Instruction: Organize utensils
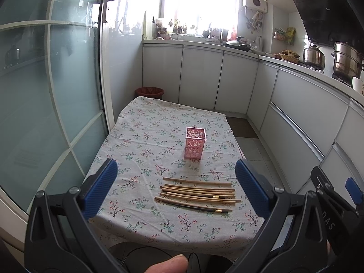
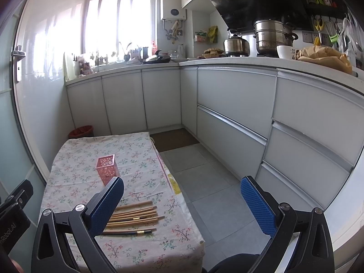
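A: Left wrist view. The left gripper has its jaws spread wide and holds nothing; its pads are blue, ribbed rubber on black frames. Materials on the table?

B: The tablecloth is floral cotton, slightly creased. The chopsticks are thin round wooden sticks, lying loose in a rough row near the front edge — some are dark-tipped with a gold band. The pink holder, square plastic with round perforations, stands upright behind them, apart from them, at mid-table.

A: Any writing?

B: Part of the right gripper shows at the frame's right edge, with letters reading "NAS" on its black body — the rest is cut off.

A: Right wrist view?

B: The right gripper is also spread and empty, honeycomb texture on its pads. It hangs past the table's right edge, over grey floor tiles. The chopsticks lie just beside its left pad; the holder is farther back. The black body at left reads "nRobot.AI".

A: Room to move?

B: Bare cloth surrounds the holder, and a floor aisle runs between the table and the white cabinets.
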Available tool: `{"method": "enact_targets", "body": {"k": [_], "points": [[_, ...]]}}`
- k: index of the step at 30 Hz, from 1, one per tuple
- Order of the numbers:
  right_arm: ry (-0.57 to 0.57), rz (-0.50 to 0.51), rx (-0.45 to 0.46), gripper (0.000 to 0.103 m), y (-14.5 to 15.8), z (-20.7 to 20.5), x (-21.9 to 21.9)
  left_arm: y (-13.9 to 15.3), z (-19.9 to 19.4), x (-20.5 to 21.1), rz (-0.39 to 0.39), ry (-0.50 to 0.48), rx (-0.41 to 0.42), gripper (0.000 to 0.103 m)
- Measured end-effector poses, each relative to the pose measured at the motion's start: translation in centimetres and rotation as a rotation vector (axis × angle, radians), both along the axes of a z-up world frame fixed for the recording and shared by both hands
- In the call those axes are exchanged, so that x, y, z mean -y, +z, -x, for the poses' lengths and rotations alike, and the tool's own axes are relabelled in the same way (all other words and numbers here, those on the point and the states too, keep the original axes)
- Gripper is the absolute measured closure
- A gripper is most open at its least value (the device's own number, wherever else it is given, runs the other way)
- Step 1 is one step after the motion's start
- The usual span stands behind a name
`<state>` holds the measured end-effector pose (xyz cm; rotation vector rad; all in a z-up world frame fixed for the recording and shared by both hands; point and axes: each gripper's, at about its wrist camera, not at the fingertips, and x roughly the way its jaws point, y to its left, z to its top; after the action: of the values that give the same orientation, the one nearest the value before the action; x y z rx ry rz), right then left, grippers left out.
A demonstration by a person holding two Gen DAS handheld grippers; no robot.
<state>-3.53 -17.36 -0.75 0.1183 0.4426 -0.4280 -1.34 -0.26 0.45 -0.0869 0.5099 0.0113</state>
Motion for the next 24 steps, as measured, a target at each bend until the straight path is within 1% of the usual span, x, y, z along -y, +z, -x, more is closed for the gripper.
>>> {"method": "enact_targets", "body": {"k": [24], "points": [[-0.002,-0.007,-0.006,0.000,-0.29,-0.18,0.08,-0.28,-0.35,0.08,-0.004,0.006,-0.011,0.000]]}}
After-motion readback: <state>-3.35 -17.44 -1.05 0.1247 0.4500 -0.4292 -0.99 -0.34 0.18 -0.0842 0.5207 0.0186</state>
